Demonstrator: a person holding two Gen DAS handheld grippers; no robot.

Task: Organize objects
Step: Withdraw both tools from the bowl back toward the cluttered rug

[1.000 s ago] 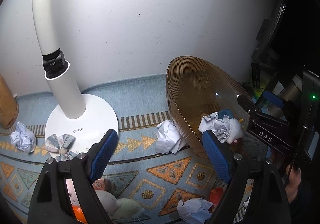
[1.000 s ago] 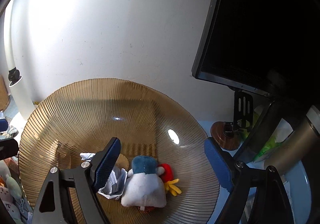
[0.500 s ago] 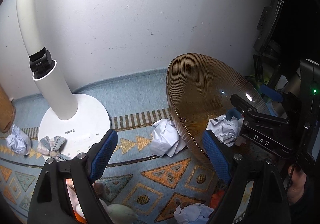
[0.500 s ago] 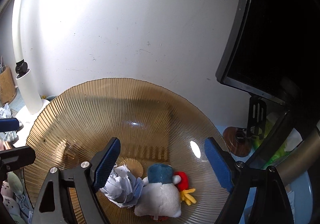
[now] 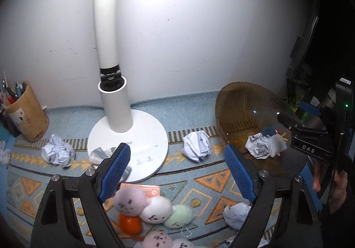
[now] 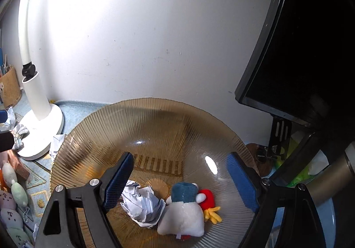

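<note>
Both grippers held spread, nothing gripped
Left gripper (image 5: pixel 177 172) over mat w/ paper balls; right gripper (image 6: pixel 180 178) above amber bowl (image 6: pixel 155 119); crumpled paper (image 6: pixel 143 206) & plush bird (image 6: pixel 183 212) seen inside.

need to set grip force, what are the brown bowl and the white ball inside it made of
Brown bowl: looks like amber tinted glass, perhaps clear plastic; ribbed, glossy, the mat shows through.
White ball: crumpled paper; matte, sharp creases, faint print.
</note>
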